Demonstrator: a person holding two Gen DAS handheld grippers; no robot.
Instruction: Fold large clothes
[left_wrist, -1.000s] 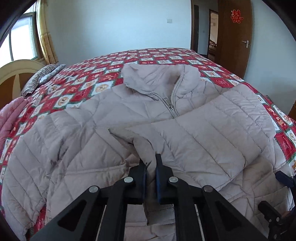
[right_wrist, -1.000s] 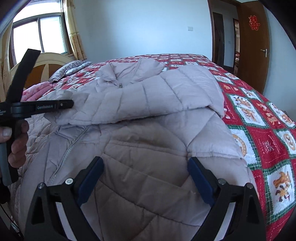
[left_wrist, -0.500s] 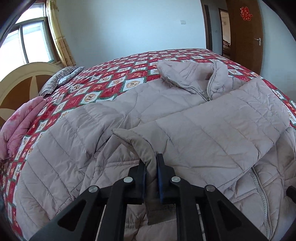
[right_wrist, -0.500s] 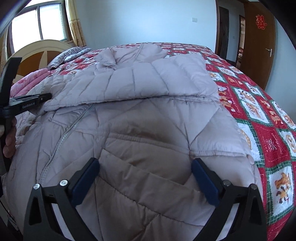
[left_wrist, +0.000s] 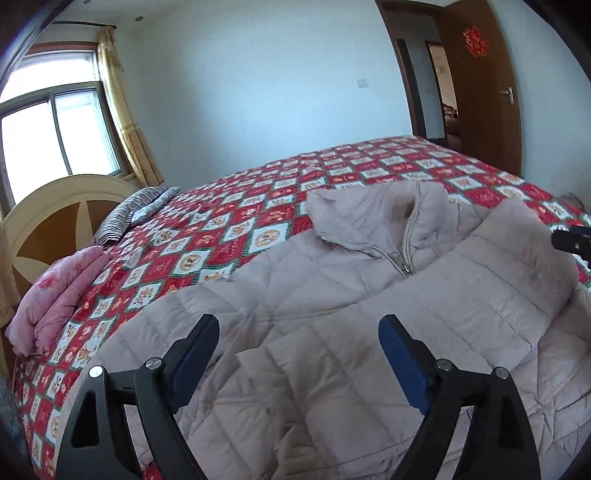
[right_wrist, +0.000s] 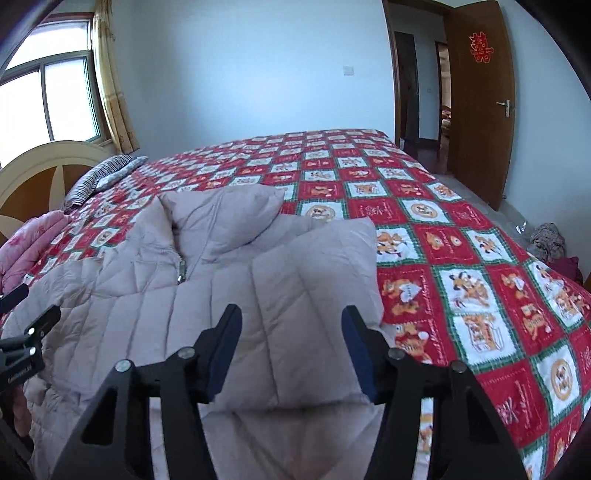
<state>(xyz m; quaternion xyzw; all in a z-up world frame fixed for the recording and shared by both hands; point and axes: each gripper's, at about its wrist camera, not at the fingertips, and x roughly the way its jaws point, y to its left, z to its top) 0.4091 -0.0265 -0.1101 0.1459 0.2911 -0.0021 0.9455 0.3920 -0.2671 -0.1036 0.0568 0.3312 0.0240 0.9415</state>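
Left gripper (left_wrist: 298, 334): we see its jaws opening wide over the quilted jacket (left_wrist: 369, 332), gripping nothing.
Right gripper (right_wrist: 291, 325): jaws closing, jacket fabric below and between them, pads not pressing.
Ahead: collar and zipper (left_wrist: 402, 254), then the red patterned bedspread (right_wrist: 461, 258).
Only the right view: clothes pile (right_wrist: 550, 242) beyond the bed, off to our right.

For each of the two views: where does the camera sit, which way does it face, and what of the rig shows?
Left wrist: on the left gripper, angled down across the beige jacket toward the headboard; its jaws are opening, gripping nothing.
Right wrist: on the right gripper, over the jacket's right edge, facing the door; jaws closing, pads not yet pressing.
Shared: jacket, patterned bedspread, window, door.
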